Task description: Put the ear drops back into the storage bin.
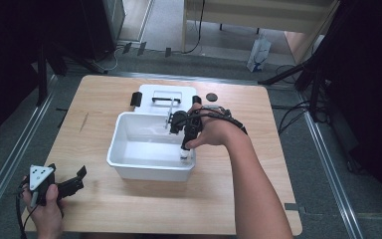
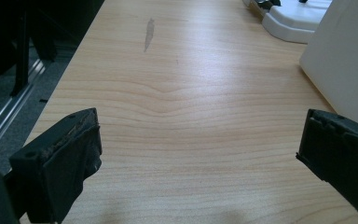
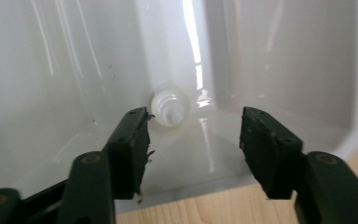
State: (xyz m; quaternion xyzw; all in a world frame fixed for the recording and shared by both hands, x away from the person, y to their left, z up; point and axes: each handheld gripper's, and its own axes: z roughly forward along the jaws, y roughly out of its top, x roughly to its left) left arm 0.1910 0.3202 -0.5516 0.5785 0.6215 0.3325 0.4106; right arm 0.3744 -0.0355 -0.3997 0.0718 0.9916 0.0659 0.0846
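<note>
A: Start at the left edge. What's there?

B: The left gripper (image 1: 72, 181) lies low at the near left corner of the wooden table (image 1: 104, 99), held in the person's left hand (image 1: 45, 206). In the left gripper view its jaws stand wide apart with only bare tabletop between them; it has hold of nothing.

A: And moving toward the middle?

B: A white plastic bin (image 1: 124, 162) sits at the table's centre, open at the top. Just behind it lies a white lid (image 1: 169, 92) with a dark handle, and a black clip shows at the lid's left edge.

A: What's inside the bin?

B: A small white bottle (image 3: 169, 106), lying in the bin's corner where two walls meet the floor, its neck turned toward the camera in the right gripper view.

A: Right side, then.

B: The right gripper (image 1: 185, 149) dips into the bin at its near right corner, the right hand (image 1: 214, 130) above it. Its jaws are open, holding nothing; the bottle sits just beyond the left jaw's tip, close to it, though I cannot tell whether they touch.

A: Anything farther right?

B: A small dark round disc (image 1: 211, 96) rests on the table beside the lid.
</note>
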